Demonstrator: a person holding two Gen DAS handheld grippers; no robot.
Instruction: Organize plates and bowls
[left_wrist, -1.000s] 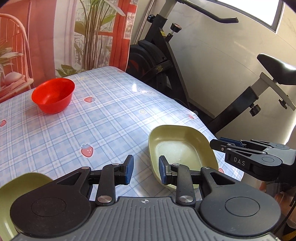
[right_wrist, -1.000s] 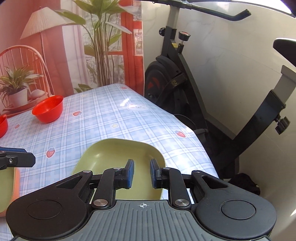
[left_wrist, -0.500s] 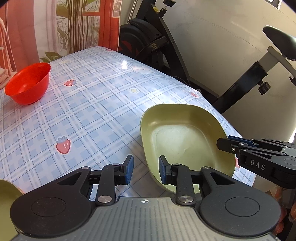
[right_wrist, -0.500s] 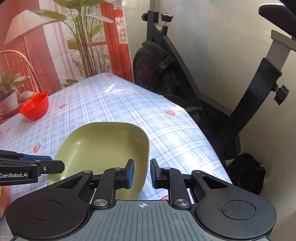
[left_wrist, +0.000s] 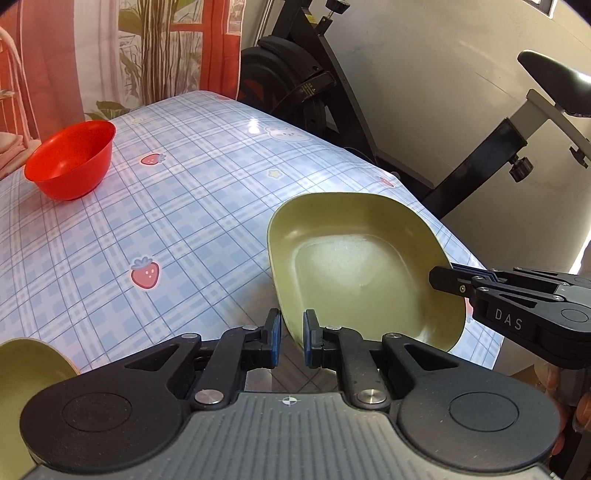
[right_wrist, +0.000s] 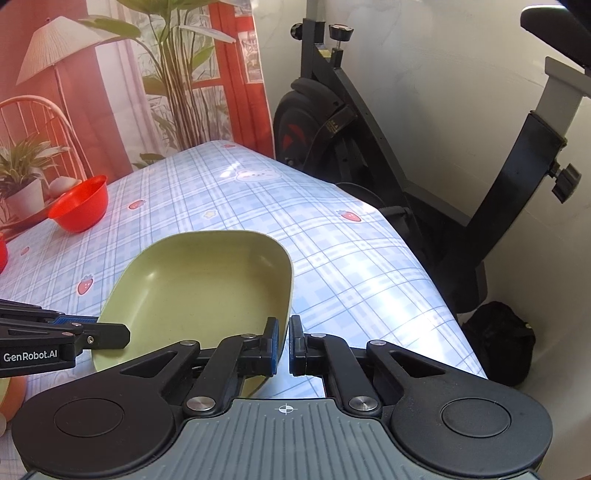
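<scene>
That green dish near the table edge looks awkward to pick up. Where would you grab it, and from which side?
By its thin upturned rim, one claw on each long side. The green dish is shallow, wide and smooth, so only its rim fits between the pads. The left claw is already shut on its near left rim, and the right claw on the opposite rim, both angled down from the table edge.

A black exercise bike (right_wrist: 332, 122) stands against the pale wall (right_wrist: 424, 74).

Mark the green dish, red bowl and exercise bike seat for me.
green dish (left_wrist: 354, 258), left wrist view, on its inner floor
red bowl (left_wrist: 74, 158), left wrist view, on its inner wall
exercise bike seat (left_wrist: 554, 79), left wrist view, on the saddle top
</scene>
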